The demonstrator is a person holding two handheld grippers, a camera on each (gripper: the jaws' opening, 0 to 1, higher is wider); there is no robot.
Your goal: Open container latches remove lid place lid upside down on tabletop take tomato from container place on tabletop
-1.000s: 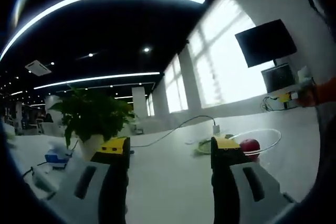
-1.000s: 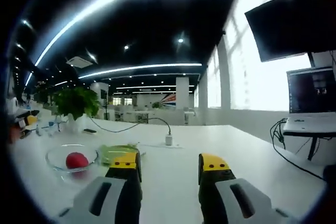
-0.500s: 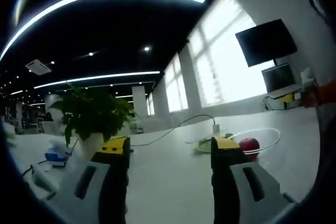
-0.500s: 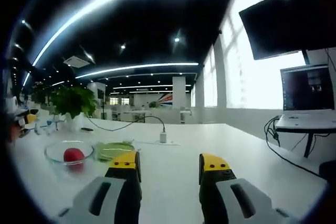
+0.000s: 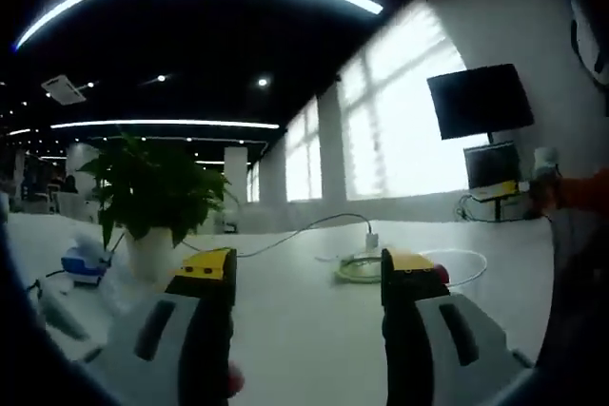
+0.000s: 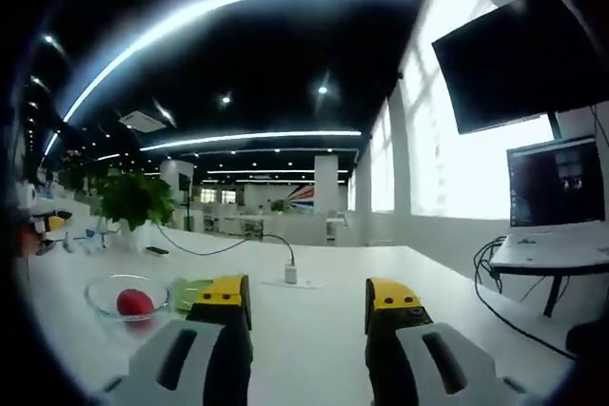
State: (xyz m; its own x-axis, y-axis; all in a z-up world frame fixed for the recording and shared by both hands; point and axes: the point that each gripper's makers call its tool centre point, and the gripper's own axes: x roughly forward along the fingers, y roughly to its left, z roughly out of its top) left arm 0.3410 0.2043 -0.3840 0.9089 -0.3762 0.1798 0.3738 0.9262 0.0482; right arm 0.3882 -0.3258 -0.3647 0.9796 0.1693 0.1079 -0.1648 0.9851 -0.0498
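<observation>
in the right gripper view i see my right gripper [image 6: 300, 316] with its two yellow-tipped jaws spread apart and nothing between them, hovering over the white tabletop [image 6: 314, 306]. off to the left of those jaws sits the clear container [image 6: 130, 295], lid off, with the red tomato [image 6: 134, 302] resting inside it. just beside the container, toward the jaws, lies a green-edged lid [image 6: 190, 293]; i can't tell from here whether it is upside down. behind them a white plug block [image 6: 290, 274] sits on the table with a dark cable [image 6: 224, 244] trailing off to the left, toward a potted plant [image 6: 133, 204]. a dark wall screen [image 6: 514, 59] hangs at the right, with a monitor [image 6: 557, 187] below it.

in the left gripper view my left gripper [image 5: 304, 278] is likewise released, jaws wide and empty above the tabletop [image 5: 304, 330]. the container [image 5: 461, 265] shows as a thin clear rim right behind the right-hand jaw, and a sliver of the tomato [image 5: 442, 275] peeks past that jaw's tip. the lid [image 5: 360, 269] lies next to it, between the jaws in this view. the potted plant [image 5: 147, 202] stands near the left jaw, and a small blue item [image 5: 81, 266], too blurred to name, sits further left.
</observation>
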